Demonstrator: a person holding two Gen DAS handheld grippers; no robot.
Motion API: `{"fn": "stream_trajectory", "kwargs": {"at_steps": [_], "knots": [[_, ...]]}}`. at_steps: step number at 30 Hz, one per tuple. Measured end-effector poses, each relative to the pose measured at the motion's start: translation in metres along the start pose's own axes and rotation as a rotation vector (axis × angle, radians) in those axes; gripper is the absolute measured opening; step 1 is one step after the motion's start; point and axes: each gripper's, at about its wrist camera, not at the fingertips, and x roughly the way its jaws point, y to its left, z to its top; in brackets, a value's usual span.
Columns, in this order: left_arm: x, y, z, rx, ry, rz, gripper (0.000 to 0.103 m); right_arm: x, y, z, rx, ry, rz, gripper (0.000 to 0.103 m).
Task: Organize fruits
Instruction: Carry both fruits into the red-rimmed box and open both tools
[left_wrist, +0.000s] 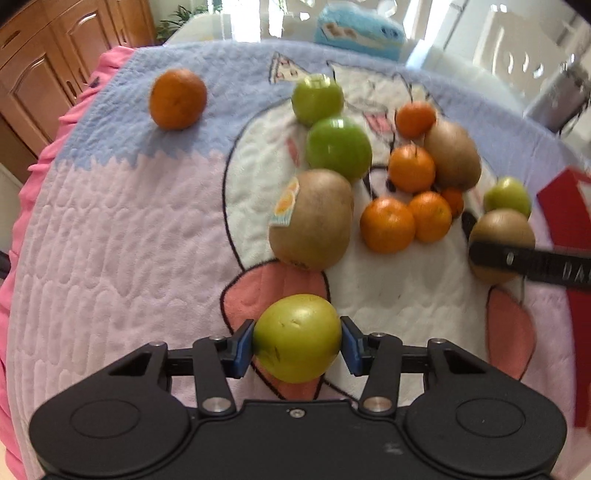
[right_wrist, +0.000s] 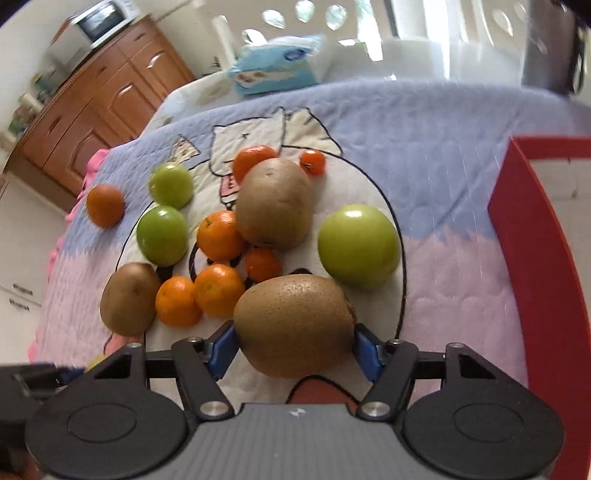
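On blanket (right_wrist: 443, 129): three kiwis (right_wrist: 273, 203)

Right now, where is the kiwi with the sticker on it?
In the left wrist view the stickered kiwi lies mid-blanket, touching a green apple behind it, with the mandarins to its right.

The left gripper (left_wrist: 297, 341) points steeply downward, its blue-padded fingers (left_wrist: 242, 347) pressed against both sides of a yellow-green fruit (left_wrist: 297, 338) held between them. The right gripper (right_wrist: 294, 350) tilts downward too, its fingers (right_wrist: 220, 350) closed onto the flanks of a brown kiwi (right_wrist: 294, 325). In the left wrist view, one black finger of the right gripper crosses in front of that kiwi, far right of the left fingers.
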Motion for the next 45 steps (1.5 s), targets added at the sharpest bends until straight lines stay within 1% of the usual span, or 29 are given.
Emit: {"fn": "stream_trajectory", "kwargs": {"at_steps": [2, 4, 7, 10, 13, 14, 16, 18, 19, 22, 23, 25, 29, 31, 33, 35, 36, 37, 39, 40, 41, 42, 45], "knots": [[-0.013, 0.002, 0.005, -0.031, -0.038, -0.022, 0.057, -0.008, 0.0, -0.003, -0.013, -0.026, 0.007, 0.067], [-0.025, 0.002, 0.017, -0.042, -0.072, -0.035, 0.057, -0.021, -0.002, -0.003, -0.011, -0.062, 0.033, 0.067], [-0.047, -0.011, 0.044, 0.006, -0.141, -0.037, 0.057, -0.054, -0.006, 0.002, 0.003, -0.141, 0.082, 0.067], [-0.065, -0.043, 0.08, 0.1, -0.211, -0.059, 0.057, -0.091, -0.018, 0.02, 0.031, -0.236, 0.098, 0.067], [-0.077, -0.088, 0.112, 0.185, -0.261, -0.112, 0.057, -0.122, -0.043, 0.032, 0.072, -0.312, 0.066, 0.067], [-0.078, -0.105, 0.122, 0.215, -0.27, -0.134, 0.057, -0.133, -0.053, 0.034, 0.078, -0.33, 0.044, 0.067], [-0.076, -0.142, 0.135, 0.283, -0.279, -0.179, 0.057, -0.147, -0.073, 0.036, 0.079, -0.344, -0.028, 0.067], [-0.07, -0.182, 0.143, 0.353, -0.27, -0.221, 0.057, -0.157, -0.097, 0.033, 0.089, -0.335, -0.106, 0.067], [-0.064, -0.202, 0.145, 0.385, -0.256, -0.246, 0.057, -0.16, -0.108, 0.03, 0.099, -0.328, -0.13, 0.067], [-0.045, -0.257, 0.142, 0.464, -0.195, -0.313, 0.057, -0.162, -0.142, 0.016, 0.132, -0.278, -0.208, 0.067], [-0.035, -0.275, 0.139, 0.484, -0.163, -0.335, 0.057, -0.162, -0.153, 0.009, 0.144, -0.259, -0.229, 0.067], [-0.017, -0.304, 0.129, 0.515, -0.102, -0.365, 0.057, -0.158, -0.172, -0.006, 0.183, -0.221, -0.249, 0.067], [0.022, -0.346, 0.111, 0.568, 0.02, -0.375, 0.057, -0.147, -0.193, -0.035, 0.222, -0.157, -0.28, 0.067], [0.033, -0.359, 0.099, 0.593, 0.062, -0.361, 0.057, -0.141, -0.199, -0.045, 0.229, -0.129, -0.297, 0.067], [0.044, -0.367, 0.093, 0.606, 0.095, -0.355, 0.057, -0.137, -0.205, -0.054, 0.249, -0.111, -0.292, 0.068], [0.052, -0.379, 0.09, 0.616, 0.127, -0.345, 0.059, -0.137, -0.21, -0.06, 0.263, -0.097, -0.286, 0.068], [0.055, -0.381, 0.089, 0.614, 0.14, -0.336, 0.066, -0.134, -0.21, -0.06, 0.266, -0.087, -0.287, 0.069], [0.058, -0.384, 0.09, 0.614, 0.151, -0.325, 0.08, -0.131, -0.211, -0.06, 0.275, -0.081, -0.289, 0.069], [0.057, -0.385, 0.09, 0.613, 0.145, -0.305, 0.082, -0.13, -0.213, -0.06, 0.299, -0.069, -0.297, 0.072], [0.056, -0.385, 0.091, 0.615, 0.137, -0.297, 0.082, -0.132, -0.214, -0.061, 0.311, -0.081, -0.298, 0.074], [0.053, -0.383, 0.093, 0.615, 0.131, -0.293, 0.082, -0.135, -0.215, -0.062, 0.323, -0.093, -0.298, 0.08], [0.05, -0.38, 0.094, 0.608, 0.125, -0.292, 0.082, -0.137, -0.217, -0.063, 0.337, -0.105, -0.301, 0.082], [0.041, -0.369, 0.098, 0.58, 0.11, -0.302, 0.082, -0.144, -0.22, -0.064, 0.359, -0.124, -0.296, 0.082]]}}
